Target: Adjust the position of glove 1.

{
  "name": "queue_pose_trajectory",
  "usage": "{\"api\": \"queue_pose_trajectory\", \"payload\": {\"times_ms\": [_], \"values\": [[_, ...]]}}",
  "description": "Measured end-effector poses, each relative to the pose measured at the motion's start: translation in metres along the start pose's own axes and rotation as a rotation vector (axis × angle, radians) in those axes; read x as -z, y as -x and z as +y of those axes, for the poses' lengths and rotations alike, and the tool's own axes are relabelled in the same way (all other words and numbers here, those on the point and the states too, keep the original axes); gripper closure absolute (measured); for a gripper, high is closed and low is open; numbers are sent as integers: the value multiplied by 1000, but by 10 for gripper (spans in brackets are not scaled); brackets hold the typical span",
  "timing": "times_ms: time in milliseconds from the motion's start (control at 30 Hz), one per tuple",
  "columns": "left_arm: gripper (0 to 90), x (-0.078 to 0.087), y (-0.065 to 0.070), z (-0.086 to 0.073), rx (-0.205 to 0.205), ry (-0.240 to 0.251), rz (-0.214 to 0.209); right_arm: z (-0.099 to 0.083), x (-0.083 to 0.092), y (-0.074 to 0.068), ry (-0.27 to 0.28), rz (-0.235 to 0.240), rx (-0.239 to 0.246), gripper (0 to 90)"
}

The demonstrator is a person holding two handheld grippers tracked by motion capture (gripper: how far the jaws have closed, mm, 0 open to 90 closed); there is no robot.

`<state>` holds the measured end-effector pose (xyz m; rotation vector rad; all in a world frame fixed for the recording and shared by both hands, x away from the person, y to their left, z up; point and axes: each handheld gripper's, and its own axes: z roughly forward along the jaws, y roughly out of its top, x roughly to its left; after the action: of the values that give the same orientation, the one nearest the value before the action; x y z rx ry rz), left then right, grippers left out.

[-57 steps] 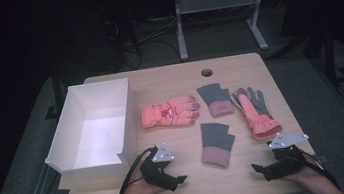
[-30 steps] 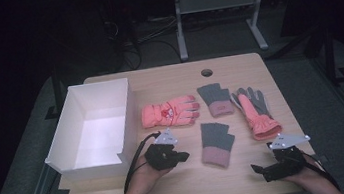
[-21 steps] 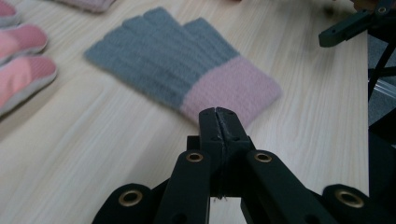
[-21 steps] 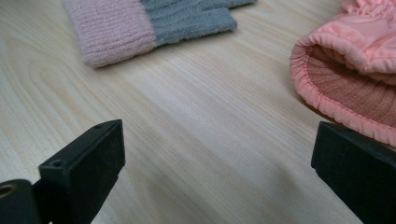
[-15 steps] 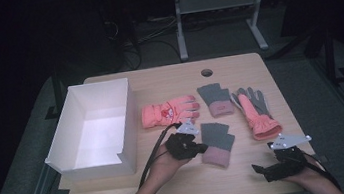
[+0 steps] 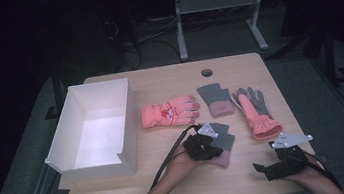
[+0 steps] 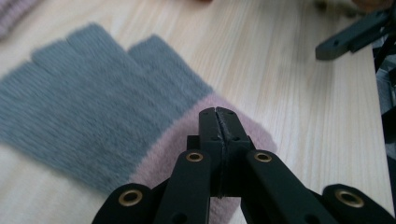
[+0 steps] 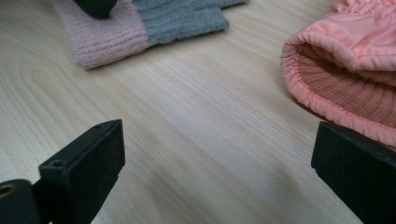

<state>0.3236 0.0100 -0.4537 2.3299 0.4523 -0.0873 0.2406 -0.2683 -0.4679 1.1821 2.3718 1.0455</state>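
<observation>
Left gripper jaws closed flat, nothing pinched, over pink cuff of grey fingerless glove at table's 6 o'clock; right gripper gaping, idle; risk: closed jaws just shove glove, no grab.

Showing as soft fuzzy knit: grey glove with ribbed pink cuff. Gleaming faintly, smooth: puffy coral glove. Looking matt: pale wood-grain table, black plastic left gripper.

No readable text or labels
</observation>
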Motion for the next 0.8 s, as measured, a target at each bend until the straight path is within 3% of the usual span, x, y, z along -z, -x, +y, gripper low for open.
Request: {"api": "queue_pose_trajectory", "payload": {"times_ms": [367,500,633,800], "values": [[897,16,-4,-12,12,-22,21,0,-1,0,-5,6,2,25],[897,18,-6,-12,29,0,15,0,-1,0,-2,4,5,25],[898,11,-4,-1,46,37,-4,0,-1,0,-7,3,3,25],[898,-3,1,4,1,-21,-9,0,-1,0,-8,5,5,25]]}}
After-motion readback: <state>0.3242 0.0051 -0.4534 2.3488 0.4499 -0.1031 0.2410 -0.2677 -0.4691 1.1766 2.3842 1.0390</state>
